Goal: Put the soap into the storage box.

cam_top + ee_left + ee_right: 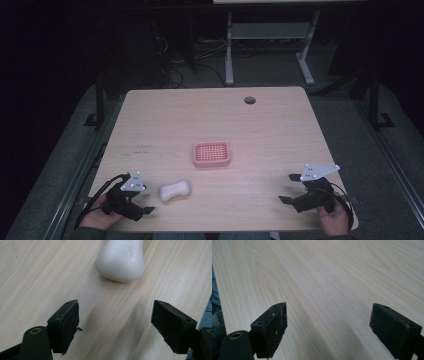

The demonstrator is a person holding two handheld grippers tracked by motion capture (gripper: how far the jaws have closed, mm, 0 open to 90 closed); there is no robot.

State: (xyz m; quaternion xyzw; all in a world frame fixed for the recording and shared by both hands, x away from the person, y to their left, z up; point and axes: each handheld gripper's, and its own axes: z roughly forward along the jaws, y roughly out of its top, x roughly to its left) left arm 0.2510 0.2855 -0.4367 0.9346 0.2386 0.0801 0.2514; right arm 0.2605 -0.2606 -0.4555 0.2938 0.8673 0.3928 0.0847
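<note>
A white bar of soap [175,190] lies on the wooden table [210,120] near its front left. My left gripper [145,204] stands open just left of the soap, apart from it; in the left gripper view the soap [121,260] lies ahead of the wide-set jaws, my left gripper [115,325] holding nothing. A pink slotted soap dish [212,154] sits at the table's middle. At the front right my right gripper [288,188] is open over bare wood, and in the right gripper view my right gripper [328,327] has nothing between its pads.
A round cable hole [249,100] is cut near the table's far edge. Beyond it stand the white legs of another desk [229,50] with cables on the floor. The surroundings are dark.
</note>
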